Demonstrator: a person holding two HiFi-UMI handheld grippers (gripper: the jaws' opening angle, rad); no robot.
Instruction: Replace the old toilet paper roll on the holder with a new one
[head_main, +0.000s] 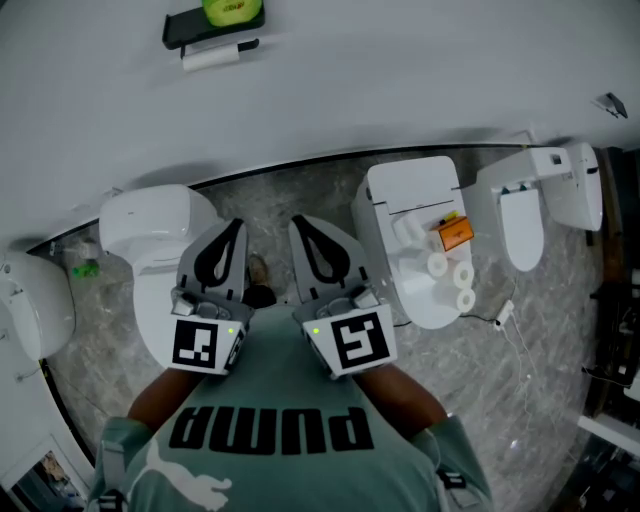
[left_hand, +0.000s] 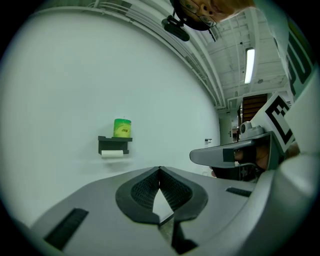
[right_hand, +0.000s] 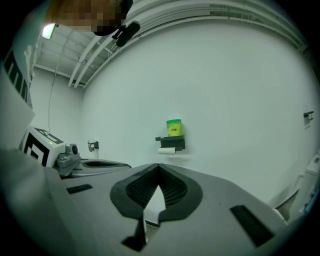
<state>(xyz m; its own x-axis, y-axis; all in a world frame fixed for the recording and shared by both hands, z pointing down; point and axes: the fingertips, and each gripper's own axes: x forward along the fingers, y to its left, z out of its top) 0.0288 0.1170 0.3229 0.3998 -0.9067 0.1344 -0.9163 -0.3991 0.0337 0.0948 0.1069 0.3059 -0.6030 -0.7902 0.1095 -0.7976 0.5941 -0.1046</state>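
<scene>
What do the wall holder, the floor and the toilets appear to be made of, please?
Holder: matte black with no glare; plastic or coated metal, I cannot tell which.
Floor: grey with pale veins and a slight sheen; polished stone or stone-look tile.
Toilets: smooth, glossy white; probably glazed ceramic, though the lids may be plastic.

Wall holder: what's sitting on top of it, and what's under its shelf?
A green canister stands on top of the black wall holder. Under the shelf hangs a slim white roll. Its bar and core are hidden from here.
</scene>
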